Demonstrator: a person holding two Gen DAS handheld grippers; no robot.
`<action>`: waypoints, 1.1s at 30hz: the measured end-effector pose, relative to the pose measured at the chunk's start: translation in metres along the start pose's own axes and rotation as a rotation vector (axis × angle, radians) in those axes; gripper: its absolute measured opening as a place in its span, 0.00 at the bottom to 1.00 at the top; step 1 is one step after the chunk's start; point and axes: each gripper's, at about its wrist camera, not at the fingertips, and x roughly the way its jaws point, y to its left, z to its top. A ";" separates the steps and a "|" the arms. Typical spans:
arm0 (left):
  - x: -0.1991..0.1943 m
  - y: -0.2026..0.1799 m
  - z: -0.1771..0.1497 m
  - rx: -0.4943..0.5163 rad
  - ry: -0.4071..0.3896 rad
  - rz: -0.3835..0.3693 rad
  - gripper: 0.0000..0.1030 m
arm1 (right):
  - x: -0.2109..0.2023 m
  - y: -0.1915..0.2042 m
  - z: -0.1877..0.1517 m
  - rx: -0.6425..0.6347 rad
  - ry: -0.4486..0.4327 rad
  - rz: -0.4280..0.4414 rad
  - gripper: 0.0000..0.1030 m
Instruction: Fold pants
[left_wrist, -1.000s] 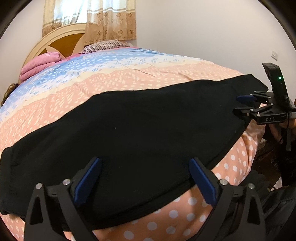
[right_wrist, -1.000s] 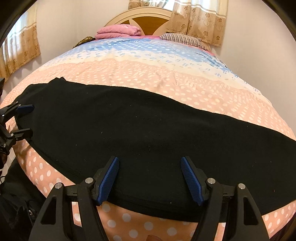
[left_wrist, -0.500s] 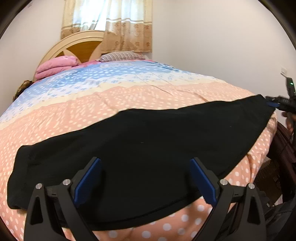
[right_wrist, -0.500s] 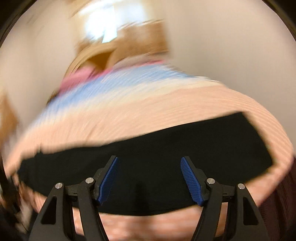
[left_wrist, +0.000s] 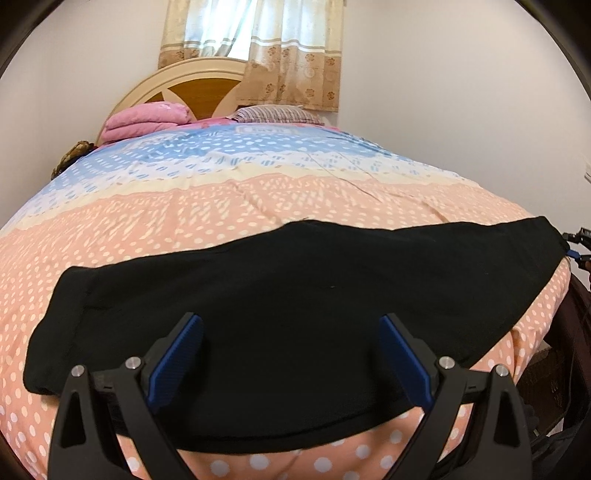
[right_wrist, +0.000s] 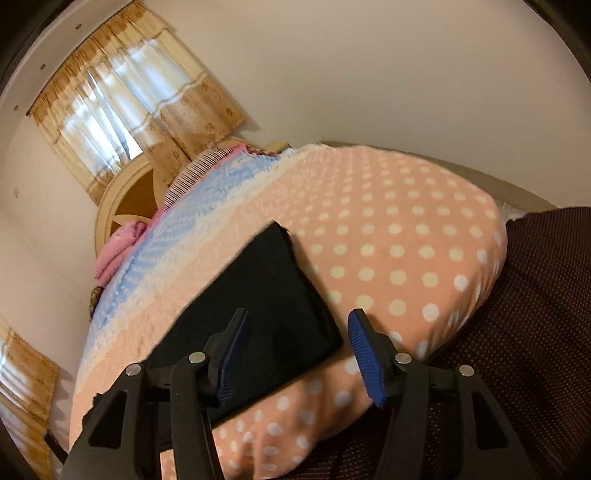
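Observation:
Black pants (left_wrist: 295, 280) lie flat in a long band across the near part of the bed, one end at the left and the other at the right edge. My left gripper (left_wrist: 290, 332) hovers open over their near middle, its blue pads wide apart and holding nothing. In the right wrist view the pants' right end (right_wrist: 266, 295) shows as a squared black flap. My right gripper (right_wrist: 297, 332) is tilted over its near corner, its jaws closing with that corner between them, and the pads are not pressing on it. The right gripper (left_wrist: 576, 247) also peeks in at the far right of the left wrist view.
The bed carries a quilt (left_wrist: 258, 199) with pink dotted and blue bands. A folded pink blanket (left_wrist: 144, 122) and a striped pillow (left_wrist: 273, 112) lie by the headboard (left_wrist: 177, 81) under a curtained window. A dark maroon dotted cloth (right_wrist: 535, 295) hangs beside the bed's right corner.
The right gripper swung from the pants' middle to their right end, rolling over, and its jaws narrowed. The left gripper shifted a little and stays open.

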 end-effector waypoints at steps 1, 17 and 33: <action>0.000 0.002 0.000 -0.006 0.001 0.004 0.95 | 0.002 -0.001 0.001 0.000 -0.001 0.001 0.53; 0.007 0.023 -0.012 -0.065 0.019 0.025 0.95 | -0.003 -0.005 -0.015 0.044 -0.082 0.175 0.12; -0.004 0.018 -0.007 -0.062 -0.006 -0.028 0.95 | -0.039 0.149 -0.031 -0.333 -0.171 0.312 0.11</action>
